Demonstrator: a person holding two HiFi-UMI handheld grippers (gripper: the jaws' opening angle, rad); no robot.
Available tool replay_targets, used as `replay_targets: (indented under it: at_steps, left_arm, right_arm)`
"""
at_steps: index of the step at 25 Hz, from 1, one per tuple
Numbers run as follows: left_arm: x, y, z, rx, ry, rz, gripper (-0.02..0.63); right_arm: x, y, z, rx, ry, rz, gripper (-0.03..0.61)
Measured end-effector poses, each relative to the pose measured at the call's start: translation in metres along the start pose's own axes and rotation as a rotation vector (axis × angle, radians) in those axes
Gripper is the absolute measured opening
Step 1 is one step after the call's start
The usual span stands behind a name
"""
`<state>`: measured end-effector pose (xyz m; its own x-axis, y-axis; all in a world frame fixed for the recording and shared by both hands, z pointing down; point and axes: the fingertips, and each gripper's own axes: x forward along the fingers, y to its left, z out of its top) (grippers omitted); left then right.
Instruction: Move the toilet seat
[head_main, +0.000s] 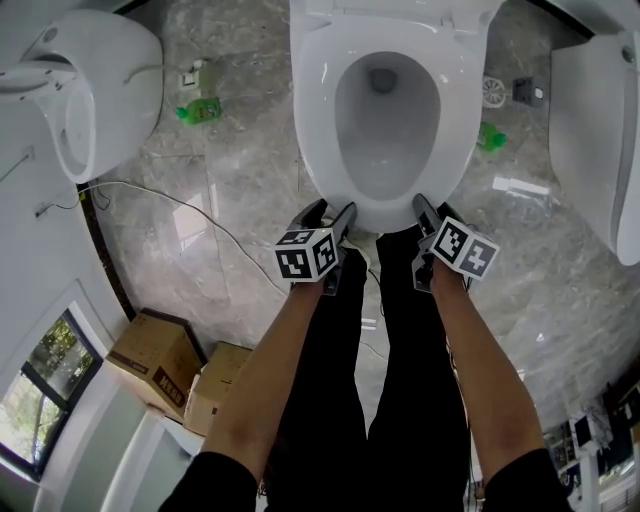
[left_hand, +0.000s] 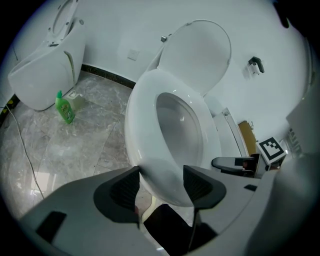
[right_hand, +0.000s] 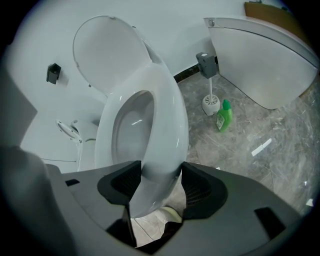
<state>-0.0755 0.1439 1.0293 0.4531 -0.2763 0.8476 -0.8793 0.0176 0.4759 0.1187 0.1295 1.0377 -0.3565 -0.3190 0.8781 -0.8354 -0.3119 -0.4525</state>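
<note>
Head view: my left gripper (head_main: 330, 215) and right gripper (head_main: 432, 212) sit at the front edge of the seat (head_main: 316, 100), with bare floor (head_main: 240, 170) on either side. Left gripper view: the wide jaws press on the front rim, and the lid (left_hand: 200, 55) stands upright behind. Right gripper view: the jaws clamp the rim too, and a bottle (right_hand: 224, 116) stands well clear.

A grey marble floor (head_main: 250, 150) carries a toilet (head_main: 315, 120) at 12 o'clock, a green bottle (head_main: 200, 110) at 11, a second bottle (head_main: 490, 137) at 2, cardboard boxes (head_main: 155, 360) at 8 and a white cable (head_main: 190, 205) at 10.
</note>
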Motion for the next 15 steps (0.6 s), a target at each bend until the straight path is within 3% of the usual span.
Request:
replay_targets:
  at_steps: [15]
  left_arm:
    - [-0.037, -0.023, 0.017, -0.057, -0.028, 0.066, 0.293]
  right_arm:
    - [-0.035, 0.016, 0.011, 0.217, -0.007, -0.015, 0.256]
